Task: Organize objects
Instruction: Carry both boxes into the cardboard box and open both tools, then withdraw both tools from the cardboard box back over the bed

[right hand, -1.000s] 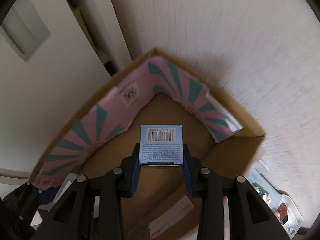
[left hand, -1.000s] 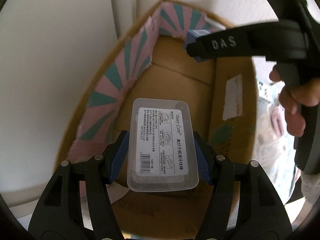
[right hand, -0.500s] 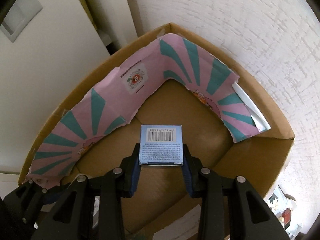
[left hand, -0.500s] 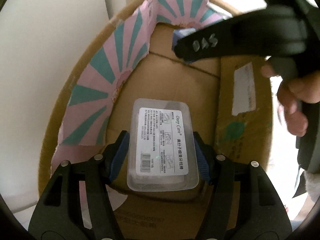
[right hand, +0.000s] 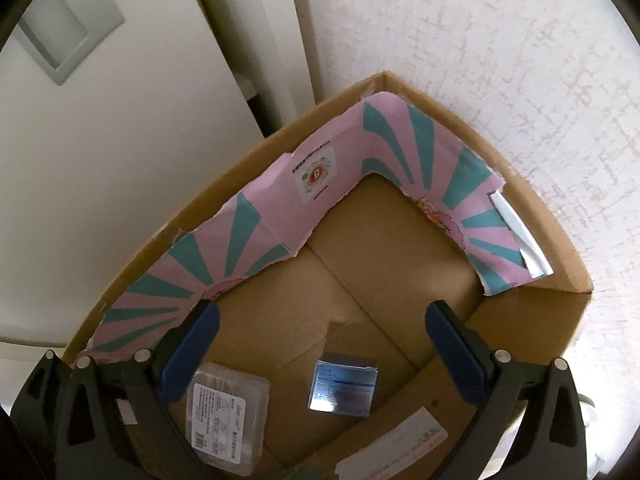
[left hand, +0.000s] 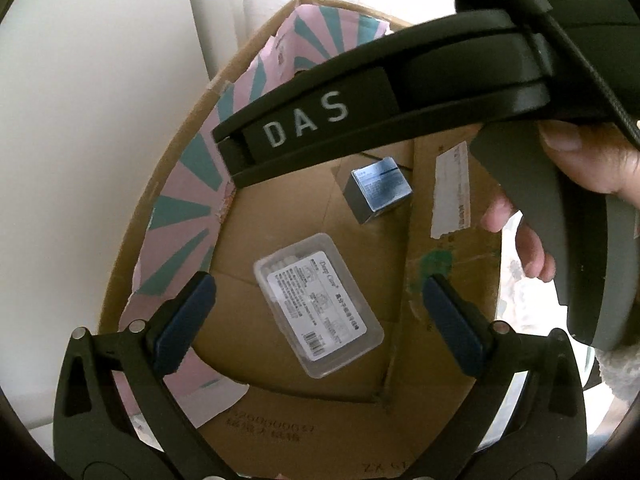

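- We are holding the left gripper [left hand: 318,304] with its blue-padded fingers [left hand: 184,320] spread wide and gripping nothing, hovering above the cardboard box [left hand: 452,312].
- Between those fingers, lower down, the clear plastic case [left hand: 318,306] is lying flat on the box floor, label up and turned at a slant.
- We are also keeping the right gripper [right hand: 326,350] wide apart and empty over the same box [right hand: 532,320].
- Below its fingers the small blue box [right hand: 344,386] is resting on the floor, apart from both pads.
- The right wrist view is showing the plastic case [right hand: 226,416] just beside the left pad, partly cut off by the finger; the two items are lying near each other but not touching.
- The left wrist view is showing what the right one is not: the right gripper's black body marked "DAS" [left hand: 380,108] crossing overhead, with our right hand [left hand: 576,184] wrapped around its handle.
- From there the blue box [left hand: 378,188] is sitting farther in than the case.
- The right wrist view alone is giving us the far corner, where the pink and teal liner [right hand: 280,220] is running along two walls, and the textured white wall [right hand: 500,60] beyond.
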`<state>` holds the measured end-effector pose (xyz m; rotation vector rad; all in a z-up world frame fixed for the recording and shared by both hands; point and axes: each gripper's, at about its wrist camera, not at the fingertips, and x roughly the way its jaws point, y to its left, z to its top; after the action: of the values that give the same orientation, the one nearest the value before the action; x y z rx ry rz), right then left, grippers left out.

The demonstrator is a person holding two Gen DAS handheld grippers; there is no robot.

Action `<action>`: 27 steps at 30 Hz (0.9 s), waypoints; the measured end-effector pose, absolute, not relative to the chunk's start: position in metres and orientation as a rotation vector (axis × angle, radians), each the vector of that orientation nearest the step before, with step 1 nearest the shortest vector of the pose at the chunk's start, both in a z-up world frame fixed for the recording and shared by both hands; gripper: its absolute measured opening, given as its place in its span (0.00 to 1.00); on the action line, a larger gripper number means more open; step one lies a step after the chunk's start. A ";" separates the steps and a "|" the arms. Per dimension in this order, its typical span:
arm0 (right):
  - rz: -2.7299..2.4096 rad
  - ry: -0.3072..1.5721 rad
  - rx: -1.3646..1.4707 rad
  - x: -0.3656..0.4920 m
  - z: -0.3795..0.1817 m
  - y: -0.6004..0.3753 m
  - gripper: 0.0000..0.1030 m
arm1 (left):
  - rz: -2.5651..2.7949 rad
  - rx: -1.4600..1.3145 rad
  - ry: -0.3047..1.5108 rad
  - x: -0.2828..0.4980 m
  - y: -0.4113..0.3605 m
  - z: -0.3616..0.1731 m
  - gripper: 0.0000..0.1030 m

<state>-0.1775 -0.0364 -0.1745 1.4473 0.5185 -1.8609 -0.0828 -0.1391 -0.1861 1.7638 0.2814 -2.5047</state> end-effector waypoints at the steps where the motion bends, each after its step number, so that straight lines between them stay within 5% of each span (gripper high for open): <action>1: -1.867 0.523 1.445 -0.177 -0.172 -0.033 0.99 | -2.507 1.759 0.283 -0.083 -0.139 -0.186 1.00; 12: -2.001 0.473 1.354 -0.175 -0.091 0.021 0.99 | -2.589 1.662 0.290 -0.081 -0.138 -0.148 1.00; 18: -2.123 0.420 1.268 -0.156 -0.039 -0.032 0.99 | -2.642 1.578 0.223 -0.082 -0.140 -0.119 1.00; 27: -2.353 0.318 1.133 -0.117 0.053 0.030 0.99 | -2.755 1.438 0.197 -0.059 -0.132 -0.036 1.00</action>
<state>-0.1168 0.0304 0.0527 1.1329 0.3178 -2.3535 -0.0586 -0.1320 -0.0360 1.4379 0.1971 -2.7551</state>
